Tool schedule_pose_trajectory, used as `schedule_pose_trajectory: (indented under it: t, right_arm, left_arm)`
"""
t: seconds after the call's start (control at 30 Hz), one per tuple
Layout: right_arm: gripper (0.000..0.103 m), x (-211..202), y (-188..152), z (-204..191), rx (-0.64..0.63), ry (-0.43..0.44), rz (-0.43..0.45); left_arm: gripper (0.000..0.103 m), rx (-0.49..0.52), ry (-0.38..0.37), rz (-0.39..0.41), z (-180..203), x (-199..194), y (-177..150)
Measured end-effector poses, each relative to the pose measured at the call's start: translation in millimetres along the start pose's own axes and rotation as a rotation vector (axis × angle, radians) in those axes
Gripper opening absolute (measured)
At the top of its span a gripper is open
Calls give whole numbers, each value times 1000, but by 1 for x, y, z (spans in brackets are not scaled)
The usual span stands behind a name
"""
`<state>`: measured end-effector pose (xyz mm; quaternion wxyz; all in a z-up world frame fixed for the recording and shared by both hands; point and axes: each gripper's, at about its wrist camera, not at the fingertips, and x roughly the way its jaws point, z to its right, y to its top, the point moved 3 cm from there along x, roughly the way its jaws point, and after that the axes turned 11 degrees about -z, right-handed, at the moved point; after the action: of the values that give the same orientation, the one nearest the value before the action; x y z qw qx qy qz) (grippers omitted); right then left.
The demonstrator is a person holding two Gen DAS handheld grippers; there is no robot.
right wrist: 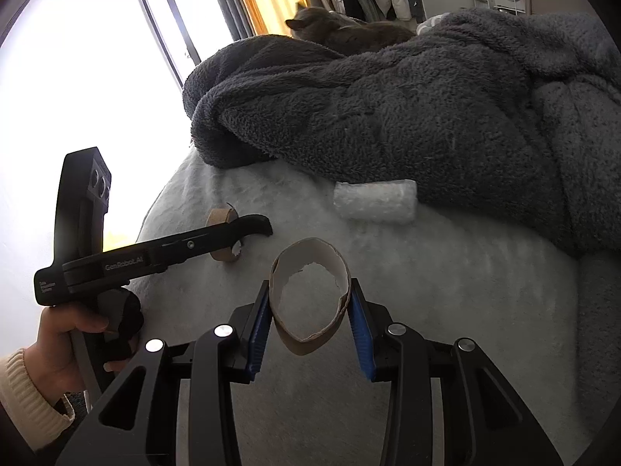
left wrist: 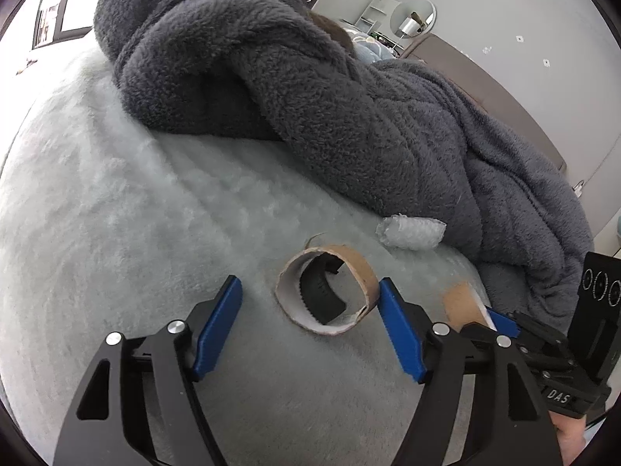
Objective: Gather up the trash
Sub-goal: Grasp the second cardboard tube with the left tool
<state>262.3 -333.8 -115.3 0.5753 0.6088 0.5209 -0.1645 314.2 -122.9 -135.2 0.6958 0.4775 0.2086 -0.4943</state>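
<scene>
One pale fluffy cover [left wrist: 116, 213] is seen, with one dark grey blanket [left wrist: 310, 116] heaped at its twelve o'clock. Two cardboard rings and one roll of bubble wrap [right wrist: 374, 202] are counted. The left tongs [left wrist: 310, 326] are spread apart around the first ring [left wrist: 326, 291], which lies on the cover; the right pad touches it, the left stays clear. The second ring [right wrist: 310, 303], torn-edged and squashed oval, is clenched by the right tongs [right wrist: 310, 330].

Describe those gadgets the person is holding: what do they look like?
Each is a black plastic pistol-grip tool: the left gripper and right gripper have angular black fingers with silver pivot bolts and ribbed blue pads. One body reads "GenRobot.AI". The hand wears a cream knitted cuff.
</scene>
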Motion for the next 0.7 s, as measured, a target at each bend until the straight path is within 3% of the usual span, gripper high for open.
schedule_pose_trajectory:
  t: [0.17, 0.7]
  right_arm:
    - [39, -3, -5, 8, 2, -10, -1]
    - [39, -8, 2, -4, -24, -24, 10]
  left_arm:
    - [58, 37, 14, -2, 9, 8, 0]
    - [53, 128, 124, 31, 25, -6, -2]
